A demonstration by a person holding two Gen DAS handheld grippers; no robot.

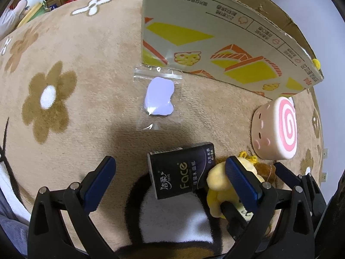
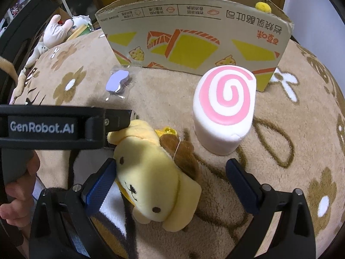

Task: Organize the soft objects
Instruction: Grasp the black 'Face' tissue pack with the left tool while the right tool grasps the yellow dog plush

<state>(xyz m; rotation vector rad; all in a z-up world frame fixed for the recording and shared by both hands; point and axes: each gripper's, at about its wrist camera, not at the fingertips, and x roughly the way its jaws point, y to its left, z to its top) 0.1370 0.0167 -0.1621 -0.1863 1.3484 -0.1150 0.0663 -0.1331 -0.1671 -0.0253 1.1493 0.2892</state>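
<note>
Right wrist view puts the yellow dog plush (image 2: 155, 179) lowest in the frame, lying between our spread jaws: the right gripper (image 2: 170, 178) is open, its left fingertip touching the plush's cheek, its right fingertip well apart from it with bare blanket (image 2: 280, 116) between. The plush's long axis runs from upper left to lower right of the frame, so we judge a close here would catch it across the head, not the body. Our right hand is plainly the nearer one.

Left wrist view shows the left gripper (image 1: 170, 170) open as well, holding nothing; the black tissue pack (image 1: 183, 170) lies just ahead between its fingers, and the plush (image 1: 222, 183) sits against the right fingertip at lower right.

Further up, the pink-swirl roll cushion (image 2: 224, 105) stands just beyond the plush in the right view, right of centre. The bagged lilac piece (image 1: 159, 97) lies mid-frame in the left view. Farthest, the cardboard box (image 2: 194, 38) stands across the top of the frame.

Only the left view shows the tissue pack; in the right view the left device's black body hides it. Only the right view shows the plush's face and how it sits between the jaws. Neither view shows the box's inside.
</note>
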